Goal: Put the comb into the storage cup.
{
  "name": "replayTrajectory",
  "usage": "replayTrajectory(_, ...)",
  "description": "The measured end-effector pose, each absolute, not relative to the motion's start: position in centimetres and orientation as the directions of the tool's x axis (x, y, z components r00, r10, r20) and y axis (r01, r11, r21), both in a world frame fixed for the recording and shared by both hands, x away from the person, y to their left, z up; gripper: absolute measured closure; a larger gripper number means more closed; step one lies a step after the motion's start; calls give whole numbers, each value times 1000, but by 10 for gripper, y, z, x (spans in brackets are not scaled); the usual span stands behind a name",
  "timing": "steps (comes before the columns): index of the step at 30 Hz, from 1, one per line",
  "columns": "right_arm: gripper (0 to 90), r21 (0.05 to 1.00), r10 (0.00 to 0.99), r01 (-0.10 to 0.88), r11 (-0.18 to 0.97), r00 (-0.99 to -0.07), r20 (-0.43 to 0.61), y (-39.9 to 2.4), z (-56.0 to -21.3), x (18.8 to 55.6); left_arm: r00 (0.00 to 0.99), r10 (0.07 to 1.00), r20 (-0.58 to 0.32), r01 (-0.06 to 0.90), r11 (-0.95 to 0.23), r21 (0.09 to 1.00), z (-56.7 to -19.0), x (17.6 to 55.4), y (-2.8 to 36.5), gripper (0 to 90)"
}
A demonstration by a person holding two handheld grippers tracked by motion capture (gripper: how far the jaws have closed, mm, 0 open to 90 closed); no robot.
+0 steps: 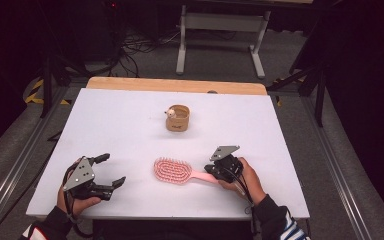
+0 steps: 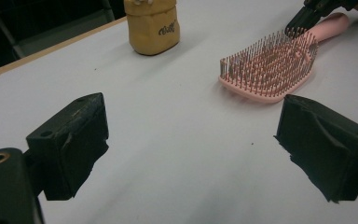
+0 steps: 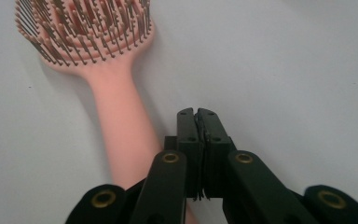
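Note:
A pink hairbrush lies bristles up on the white table, its handle pointing right. My right gripper is shut, jaws pressed flat together with nothing between them, just over the handle. In the right gripper view the shut gripper sits to the right of the handle, with the brush head beyond. My left gripper rests open at the table's front left, left of the brush. In the left gripper view its wide-apart gripper faces the brush, with the right gripper's tip behind it.
A small tan cup-like holder with a white bit at its rim stands upright at the table's middle back, also in the left gripper view. A wooden strip edges the far side. A metal frame stands on the floor beyond.

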State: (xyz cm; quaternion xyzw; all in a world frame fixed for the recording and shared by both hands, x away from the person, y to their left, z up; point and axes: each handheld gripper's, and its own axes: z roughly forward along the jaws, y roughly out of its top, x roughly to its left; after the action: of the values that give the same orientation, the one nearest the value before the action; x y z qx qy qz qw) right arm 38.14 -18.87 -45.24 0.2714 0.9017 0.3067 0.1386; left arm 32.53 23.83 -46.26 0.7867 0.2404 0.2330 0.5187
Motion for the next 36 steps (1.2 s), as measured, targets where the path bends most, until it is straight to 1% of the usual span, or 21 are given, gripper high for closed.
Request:
replayTrajectory(8,831,669,593,402,625,-802,-72,-194,-443,384,771,625,126,129,-347,929,-461,325,239,101)
replayTrajectory(9,808,673,591,395,625,-803,-78,-194,-441,383,771,624,126,130,-348,928,-461,325,239,101)
replayTrajectory(10,767,679,592,394,620,-802,-75,-194,-440,383,772,623,127,129,-349,928,-461,325,239,102)
replayTrajectory(12,740,691,585,386,612,-808,-67,-195,-437,383,772,622,128,127,-348,929,-461,325,239,102)
replayTrajectory(13,657,699,582,370,612,-810,-80,-194,-432,383,773,622,127,127,-348,929,-461,325,239,102)
replayTrajectory(15,581,708,577,364,605,-813,-74,-194,-428,383,774,621,124,132,-350,927,-462,325,238,102)
replayTrajectory(16,519,711,556,351,609,-828,-68,-193,-425,384,773,621,125,132,-350,927,-462,325,238,102)
replayTrajectory(17,519,711,556,351,609,-828,-68,-193,-425,384,773,621,125,132,-350,927,-462,325,238,102)
replayTrajectory(18,322,678,514,346,648,-856,-55,-188,-421,386,773,621,127,132,-354,926,-462,325,238,101)
replayTrajectory(19,277,663,507,342,665,-859,-65,-185,-420,386,773,621,127,132,-353,926,-462,326,238,102)
replayTrajectory(20,261,662,511,331,672,-855,-92,-182,-418,385,773,621,127,132,-353,926,-462,326,238,102)
replayTrajectory(21,211,664,500,321,675,-861,-93,-178,-418,385,772,623,126,133,-353,926,-462,326,238,102)
replayTrajectory(22,158,645,481,326,691,-874,-73,-173,-418,386,772,623,126,134,-353,926,-462,326,238,102)
replayTrajectory(23,158,645,481,326,691,-874,-73,-173,-418,386,772,623,126,134,-353,926,-462,326,238,101)
replayTrajectory(24,131,625,475,320,712,-875,-92,-166,-418,386,774,621,125,136,-355,925,-462,326,239,101)
replayTrajectory(26,90,591,454,322,739,-887,-83,-160,-420,387,774,621,123,138,-355,925,-463,326,238,101)
replayTrajectory(27,88,578,452,319,752,-887,-99,-156,-421,388,774,621,123,139,-355,924,-463,327,238,101)
replayTrajectory(28,85,560,449,316,766,-886,-114,-152,-423,390,774,621,123,139,-355,924,-463,327,238,102)
replayTrajectory(30,86,530,438,331,781,-895,-87,-147,-425,392,775,620,123,140,-358,923,-463,326,238,102)
replayTrajectory(34,84,489,423,329,808,-901,-93,-140,-430,396,775,619,126,140,-362,921,-463,326,238,101)
replayTrajectory(36,123,443,420,345,828,-904,-82,-135,-435,400,776,618,124,141,-362,921,-463,327,238,102)
